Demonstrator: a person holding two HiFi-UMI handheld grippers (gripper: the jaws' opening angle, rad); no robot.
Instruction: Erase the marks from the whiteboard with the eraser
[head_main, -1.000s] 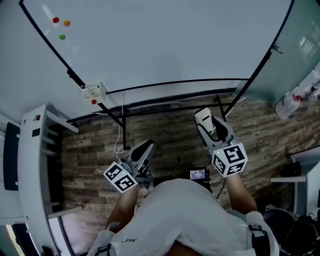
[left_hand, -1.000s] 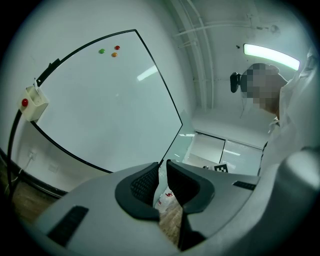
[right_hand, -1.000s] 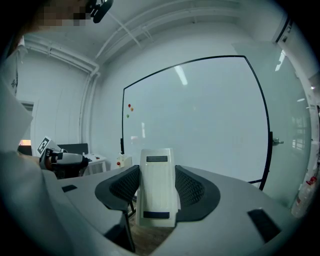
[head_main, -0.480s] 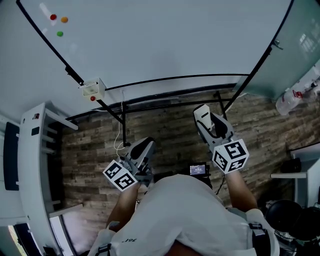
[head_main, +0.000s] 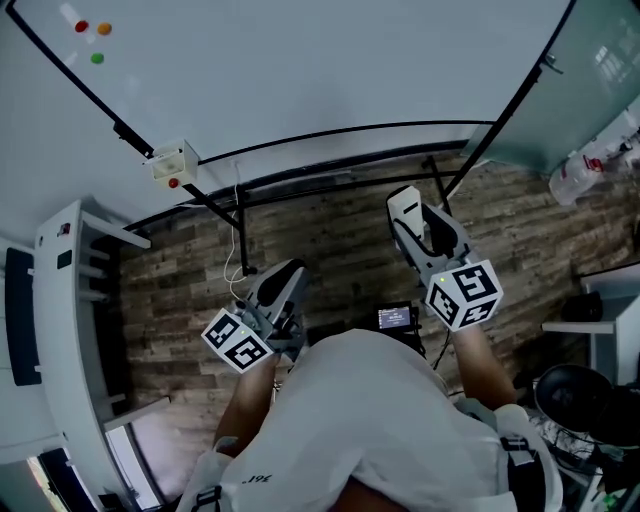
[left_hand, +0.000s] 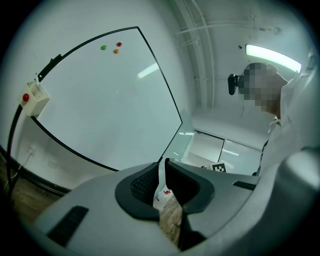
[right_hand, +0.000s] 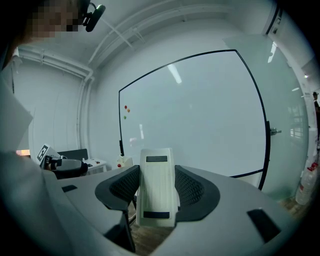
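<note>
**A:** Status?

**B:** My right tongs (right_hand: 157, 176) are clamped on the eraser (right_hand: 156, 200). It's upright, in the air over the wood floor (head_main: 340, 250) and well clear of the whiteboard (head_main: 320, 70). My left tongs (left_hand: 161, 177) are pressed almost together with just a slit, and nothing's in them.

**A:** Anything change in the last second?

**B:** Barely. My head swung a little, so the magnets (head_main: 97, 58) and the small box (head_main: 170, 163) on the frame slid up and left in the head view. Both tongs are about where they were, and the eraser is no nearer the board.

**A:** So no wiping?

**B:** Not right now. I can't see any marks on the board in any view. My guess is it's already clean, or what's left is too faint to see.
</note>
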